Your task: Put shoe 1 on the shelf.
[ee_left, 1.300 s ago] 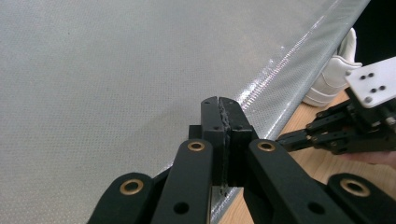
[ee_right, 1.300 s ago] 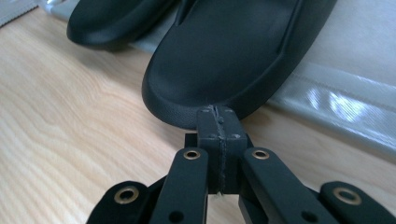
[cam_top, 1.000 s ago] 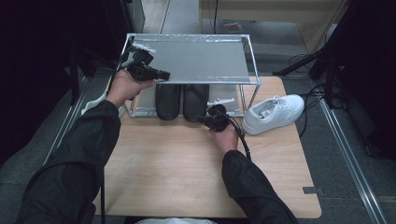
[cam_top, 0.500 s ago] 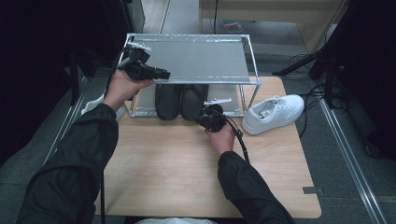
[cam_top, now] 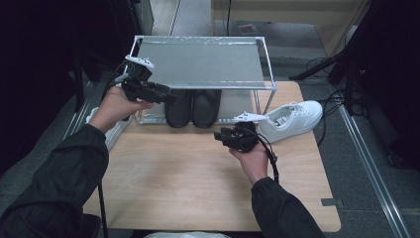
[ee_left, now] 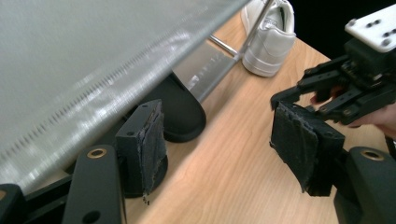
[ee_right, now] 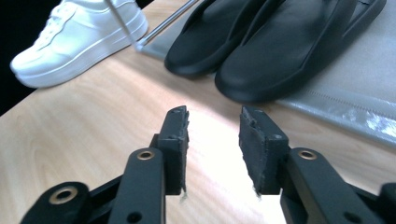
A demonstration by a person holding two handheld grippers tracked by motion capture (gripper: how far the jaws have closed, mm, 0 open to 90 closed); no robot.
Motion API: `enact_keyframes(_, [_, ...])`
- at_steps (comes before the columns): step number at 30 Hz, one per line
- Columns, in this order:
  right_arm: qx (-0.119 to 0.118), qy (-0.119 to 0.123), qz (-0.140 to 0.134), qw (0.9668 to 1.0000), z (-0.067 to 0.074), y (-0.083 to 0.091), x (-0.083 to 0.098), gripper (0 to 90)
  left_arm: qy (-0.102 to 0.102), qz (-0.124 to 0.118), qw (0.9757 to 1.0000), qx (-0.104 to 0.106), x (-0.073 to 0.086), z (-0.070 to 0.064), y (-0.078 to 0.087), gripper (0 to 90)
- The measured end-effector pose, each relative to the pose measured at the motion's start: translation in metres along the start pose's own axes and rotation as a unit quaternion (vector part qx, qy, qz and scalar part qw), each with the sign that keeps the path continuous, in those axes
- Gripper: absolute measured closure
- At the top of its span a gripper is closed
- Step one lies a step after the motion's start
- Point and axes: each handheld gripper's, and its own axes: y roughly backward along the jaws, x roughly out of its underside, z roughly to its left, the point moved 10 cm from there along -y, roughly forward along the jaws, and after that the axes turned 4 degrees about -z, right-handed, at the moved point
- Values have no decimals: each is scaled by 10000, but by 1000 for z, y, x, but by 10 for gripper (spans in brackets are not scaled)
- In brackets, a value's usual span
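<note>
The pale wooden table (cam_top: pixel 198 173) carried a two-tier metal shoe rack (cam_top: pixel 198 62) toward twelve o'clock, its grey mesh top shelf bare. On the lower shelf sat the pair of black rubber slippers (cam_top: pixel 193 106), side by side, toes toward me, nothing touching them. A white lace-up sneaker (cam_top: pixel 292 119) lay on the table at about two o'clock, just beside the rack's right leg — outside the frame.

A second ago both grippers were pressed together; since then both had just been opening. My left gripper (cam_top: pixel 166 95) had drawn away from the rack's left front corner to roughly ten o'clock, and its jaws stood spread wide with only air between the pads (ee_left: pixel 152 144). My right gripper (cam_top: pixel 223 136) had backed off toward the middle of the table, in front of the slippers, its jaws parted about halfway, also empty; in the right gripper view the slippers (ee_right: pixel 280 46) lay well beyond the pads (ee_right: pixel 180 144).

I judged the slippers as placed and released, and the sneaker as the likely next thing to shelve.
</note>
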Motion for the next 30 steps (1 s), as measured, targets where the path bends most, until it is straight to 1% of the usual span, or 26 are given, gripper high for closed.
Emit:
enact_keyframes(1, [0, 0, 0, 10000, 0, 0, 0, 622, -10, 15, 10000, 9, 4, -2, 1, 347])
enact_keyframes(3, [4, 180, 9, 9998, 1, 11, 5, 620, -25, -25, 10000, 46, 9, -6, 3, 347])
enact_keyframes(4, [-19, 212, -14, 9998, 2, 15, 6, 615, -28, -31, 10000, 54, 12, -7, 3, 348])
enact_keyframes(6, [-36, 177, -25, 9998, 2, 24, 9, 609, -44, -20, 10000, 0, 19, -8, 3, 349])
enact_keyframes(7, [-1, 197, -37, 9998, 0, 28, 11, 582, -36, -37, 10000, -7, 22, -9, 3, 352])
enact_keyframes(8, [22, 253, -23, 9997, -2, 30, 13, 563, 36, -27, 10000, -49, 27, -10, 2, 354])
enact_keyframes(9, [47, 334, -11, 9994, -4, 32, 15, 564, 73, 18, 9999, -87, 33, -10, 1, 362])
enact_keyframes(10, [66, 316, -8, 9995, -6, 35, 17, 565, 66, 21, 9999, -96, 39, -12, -1, 372])
enact_keyframes(12, [13, 221, -7, 9998, -8, 38, 21, 563, 28, -13, 9999, -96, 48, -17, -3, 383])
enact_keyframes(13, [28, 176, -3, 9998, -9, 41, 23, 552, 14, -1, 10000, -94, 52, -19, -4, 382])
enact_keyframes(16, [-9, 135, 13, 9999, -9, 46, 26, 532, -100, -48, 9999, -81, 64, -26, -8, 371])
enact_keyframes(18, [-86, 107, -23, 9999, -7, 51, 26, 532, -49, -42, 10000, 10, 72, -30, -10, 370])
enact_keyframes(19, [-114, 59, -19, 9999, -6, 54, 27, 527, -53, -35, 10000, 10, 76, -31, -11, 377])
enact_keyframes(20, [-164, 51, -19, 9999, -5, 56, 27, 523, -81, -46, 10000, -2, 79, -32, -12, 414])
enact_keyframes(21, [-204, 55, -20, 9998, -5, 58, 28, 522, -91, -42, 9999, 27, 83, -33, -13, 444])
enact_keyframes(23, [-250, 91, -12, 9996, -6, 63, 32, 521, -79, -72, 9999, 92, 88, -36, -14, 483])
enact_keyframes(24, [-265, 140, 7, 9996, -7, 65, 35, 522, -67, -92, 9999, 108, 92, -36, -15, 485])
enact_keyframes(25, [-262, 192, 61, 9995, -9, 67, 39, 523, -61, -59, 9999, 115, 96, -37, -16, 497])
enact_keyframes(27, [-254, 172, 100, 9995, -12, 70, 43, 524, -59, 54, 9999, 100, 104, -35, -16, 509])
enact_keyframes(28, [-250, 158, 102, 9995, -13, 71, 43, 523, -18, 51, 10000, 81, 107, -33, -15, 513])
enact_keyframes(29, [-246, 186, 134, 9994, -15, 71, 44, 523, 31, 29, 9999, 108, 109, -33, -14, 527])
enact_keyframes(30, [-244, 186, 139, 9994, -15, 71, 44, 523, 86, 25, 9999, 69, 112, -31, -13, 535])
